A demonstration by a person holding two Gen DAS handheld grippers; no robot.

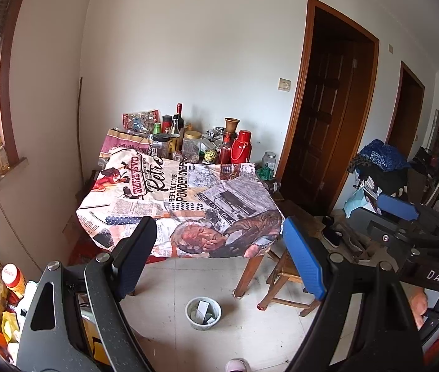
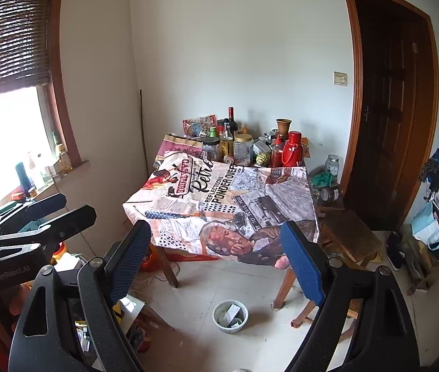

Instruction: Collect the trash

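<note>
left gripper (image 1: 219, 257) held up in air above floor, fingers spread wide, nothing btwn them; dark pad on left finger (image 1: 135, 260), blue pad on right finger (image 1: 304, 257); right gripper (image 2: 216, 257) same pose, fingers spread wide, nothing held; both face table from near side, well apart from it.

in left wrist view the right gripper (image 1: 405, 217) shows at right edge, black body w/ blue pad; in right wrist view the left gripper (image 2: 42, 217) shows at left edge, dark fingers apart.

trash: small pale green bin (image 1: 203, 312) (image 2: 230, 316) on tiled floor (image 1: 250, 334), just in front of table's near edge, btwn table legs; holds a white card-like piece and some crumpled scraps, can't id further.

table (image 1: 247, 272) covered w/ newsprint-collage cloth (image 1: 182, 204) (image 2: 225, 207), hangs over near edge; near half of cloth bare; far half crowded: red thermos (image 1: 240, 147) (image 2: 292, 148), red-capped dark wine bottle (image 1: 179, 117), clear jar w/ gold lid (image 1: 192, 145), brown vase (image 1: 232, 125), other jars and bottles, packed close, some touching.

wooden stool (image 1: 287, 279) just right of table's near right leg; dark wood door (image 1: 325, 117) (image 2: 387, 124) in far right wall; window w/ blind (image 2: 5, 37) at left, bottles on sill; snack bags and an orange-lidded jar (image 1: 10, 279) low at near left; clothes pile w/ blue fabric (image 1: 380, 158) at right.
</note>
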